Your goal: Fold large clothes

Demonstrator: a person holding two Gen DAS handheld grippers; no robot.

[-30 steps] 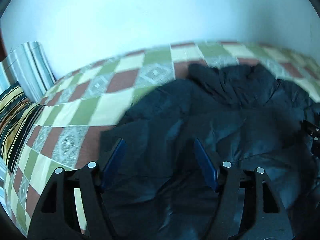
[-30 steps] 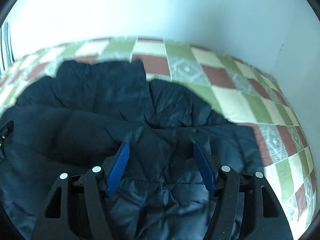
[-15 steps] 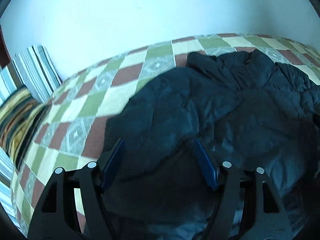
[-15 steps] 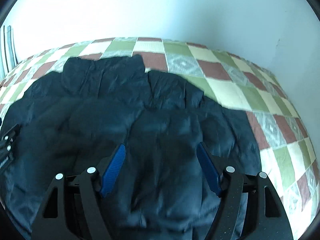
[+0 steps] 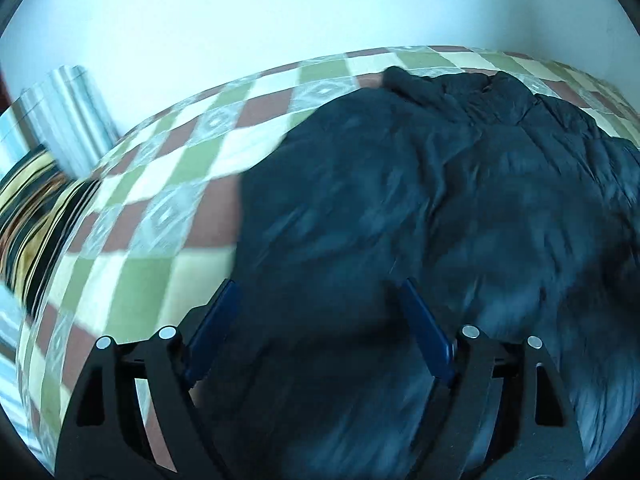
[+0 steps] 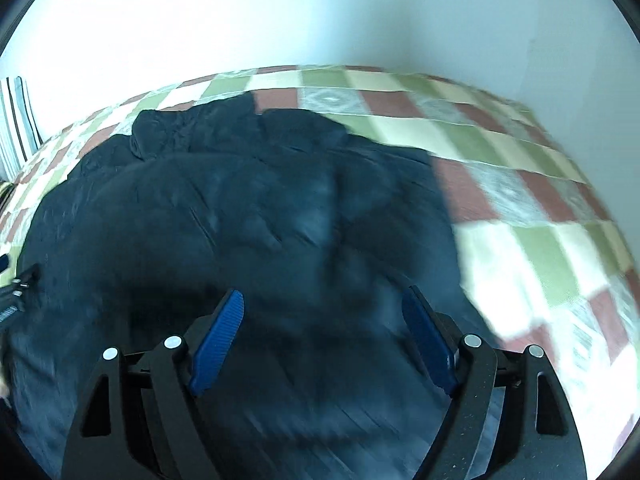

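A large dark navy padded jacket (image 5: 420,208) lies spread and rumpled on a checked bedspread (image 5: 160,216); it also fills the right wrist view (image 6: 248,216). My left gripper (image 5: 318,292) is open with blue pads, held above the jacket's near left part. My right gripper (image 6: 322,300) is open and empty above the jacket's near right part. The left gripper's tip (image 6: 12,296) shows at the far left edge of the right wrist view. Both views are motion-blurred.
The bedspread (image 6: 520,200) has green, cream and red-brown squares. Striped pillows (image 5: 48,152) lie at the left; one (image 6: 16,120) shows in the right wrist view. A white wall (image 5: 280,8) runs behind the bed, with a corner at the right (image 6: 520,32).
Both grippers have risen and pulled back from the jacket, staying open. The jacket's upper layer now lies flatter.
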